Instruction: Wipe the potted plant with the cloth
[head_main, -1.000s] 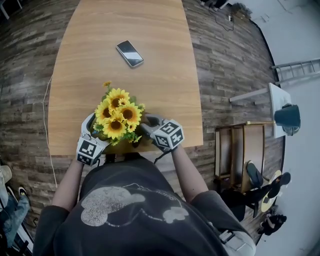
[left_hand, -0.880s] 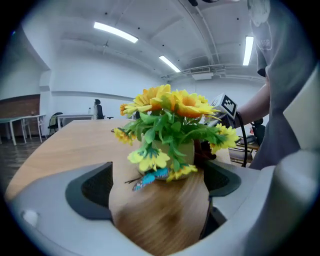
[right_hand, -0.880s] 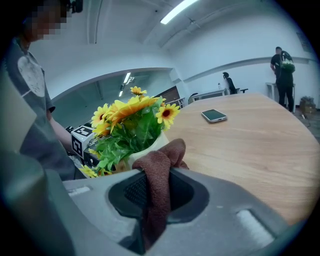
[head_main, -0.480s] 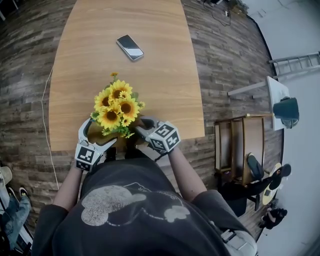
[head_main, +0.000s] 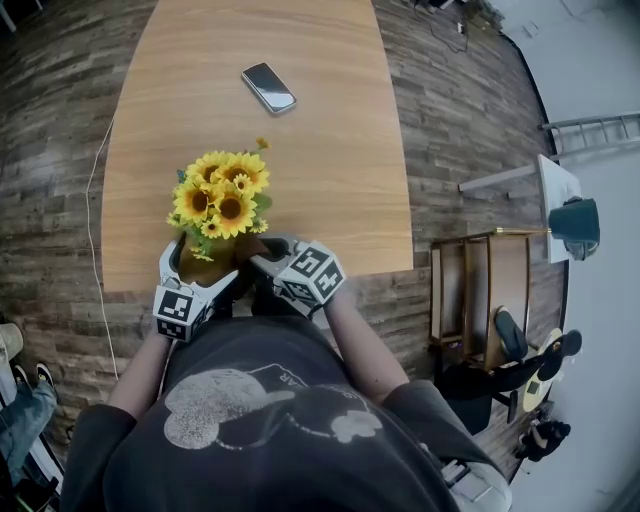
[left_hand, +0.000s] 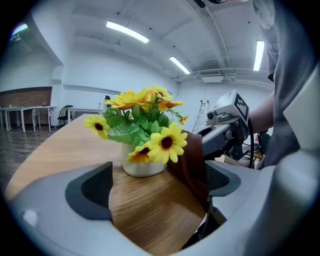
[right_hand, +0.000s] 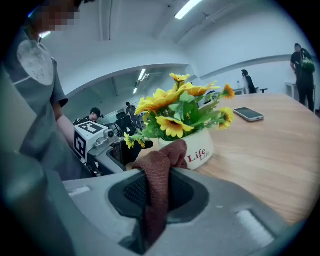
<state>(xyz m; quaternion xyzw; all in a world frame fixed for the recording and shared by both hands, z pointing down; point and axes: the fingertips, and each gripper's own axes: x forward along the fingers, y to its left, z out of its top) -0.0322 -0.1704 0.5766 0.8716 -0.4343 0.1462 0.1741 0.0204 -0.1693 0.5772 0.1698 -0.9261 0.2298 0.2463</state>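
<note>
Pale wooden tabletop (head_main: 330, 120) stretches away over a dark plank floor (head_main: 60, 110), and a thin white cable (head_main: 93, 215) trails across the floor beside the table's left edge. At the near left, the left gripper (left_hand: 157, 182) rests at the table's near edge with its jaws spread wide and nothing between the pads but bare wood. The potted plant (head_main: 220, 195) stands just beyond them: a bunch of yellow sunflowers with green leaves in a small white pot (right_hand: 197, 147) with red "Life" lettering, upright near the near edge and left of the table's middle. Right of the pot, the right gripper (right_hand: 159, 197) has its jaws clenched on a rust-brown cloth (right_hand: 165, 157), which hangs down between the pads. The cloth's bunched upper fold rises to the pot's near side and appears to touch it beside the lettering. Farther off, near the table's middle, a smartphone (head_main: 268, 88) lies flat with its screen dark. Off to the right, on the floor, stands a wooden chair (head_main: 480, 300).
</note>
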